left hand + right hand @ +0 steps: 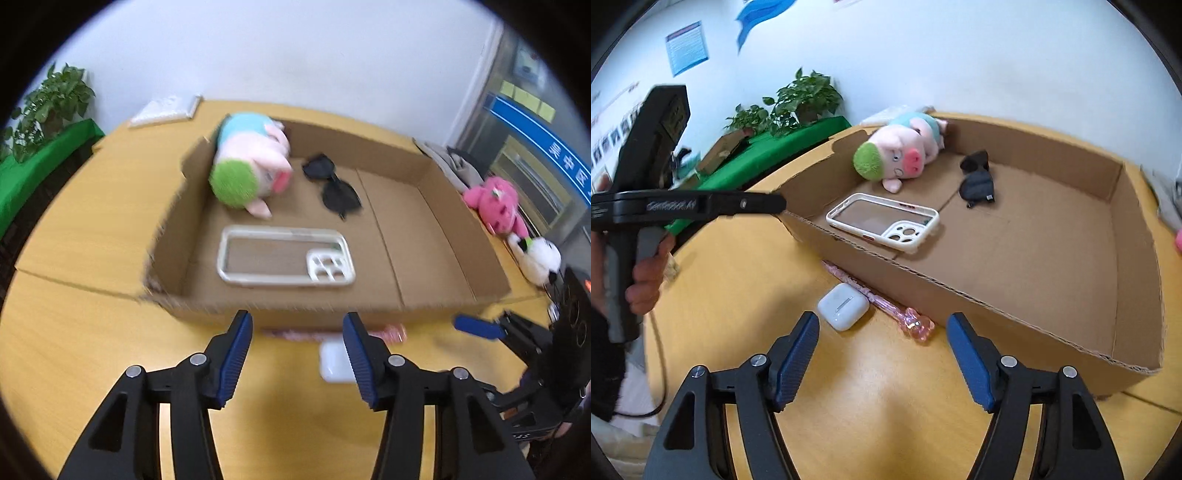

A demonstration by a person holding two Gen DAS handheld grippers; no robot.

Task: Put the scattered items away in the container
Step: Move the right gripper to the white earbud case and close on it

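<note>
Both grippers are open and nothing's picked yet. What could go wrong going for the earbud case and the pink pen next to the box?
1. The earbud case touches the pink pen; closing the right gripper on one may nudge the other.
2. The pen lies against the cardboard box wall, so a finger may catch the cardboard and shift the box.
3. The left gripper hovers over the same spot; the two could collide.

Left gripper (297, 339) jaws apart above table; cardboard box (424, 312) holds plush pig (251, 162), sunglasses (332, 184), phone case (286, 256).
</note>
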